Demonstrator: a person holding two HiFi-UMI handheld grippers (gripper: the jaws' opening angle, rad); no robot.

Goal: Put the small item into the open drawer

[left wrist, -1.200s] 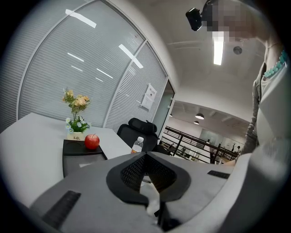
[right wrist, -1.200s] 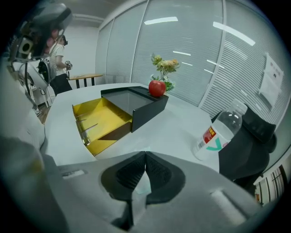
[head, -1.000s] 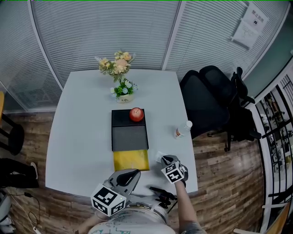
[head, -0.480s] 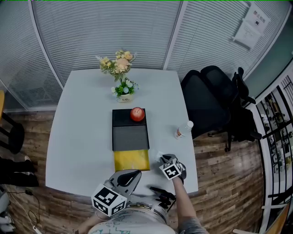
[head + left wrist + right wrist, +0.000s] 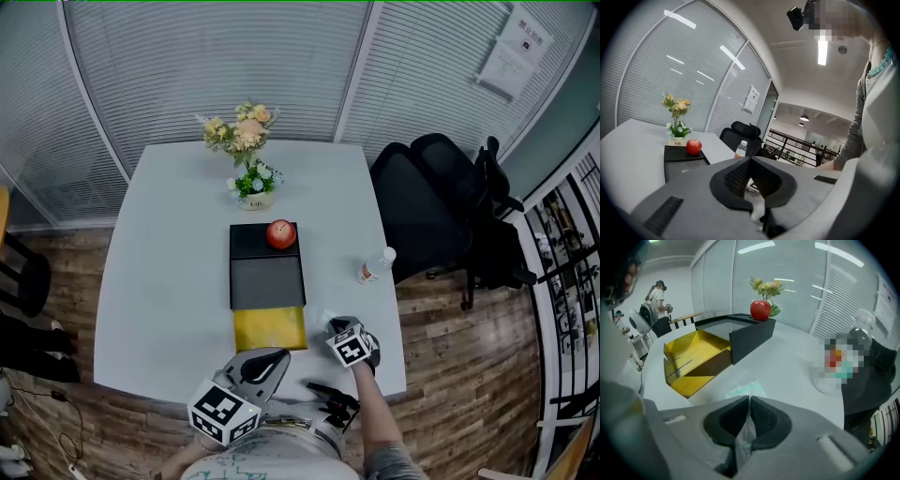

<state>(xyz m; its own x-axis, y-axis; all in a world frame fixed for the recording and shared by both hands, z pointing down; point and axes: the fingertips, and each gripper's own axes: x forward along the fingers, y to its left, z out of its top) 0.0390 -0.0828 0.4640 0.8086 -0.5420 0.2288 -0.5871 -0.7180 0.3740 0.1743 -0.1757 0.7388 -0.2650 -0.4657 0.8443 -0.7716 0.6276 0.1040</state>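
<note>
The small packet (image 5: 746, 389), right of the open yellow drawer (image 5: 693, 357), is pinched by the right claw (image 5: 749, 400), just closed on it; the left claw (image 5: 750, 161) is shut.

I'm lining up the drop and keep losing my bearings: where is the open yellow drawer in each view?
Head view: the yellow drawer sits just below centre, pulled out of the black box toward the person.
Left gripper view: not in it; no yellow shows.
Right gripper view: left of centre, open, next to the black box.
Shared landmark: the red apple on top of the box, at and.
</note>
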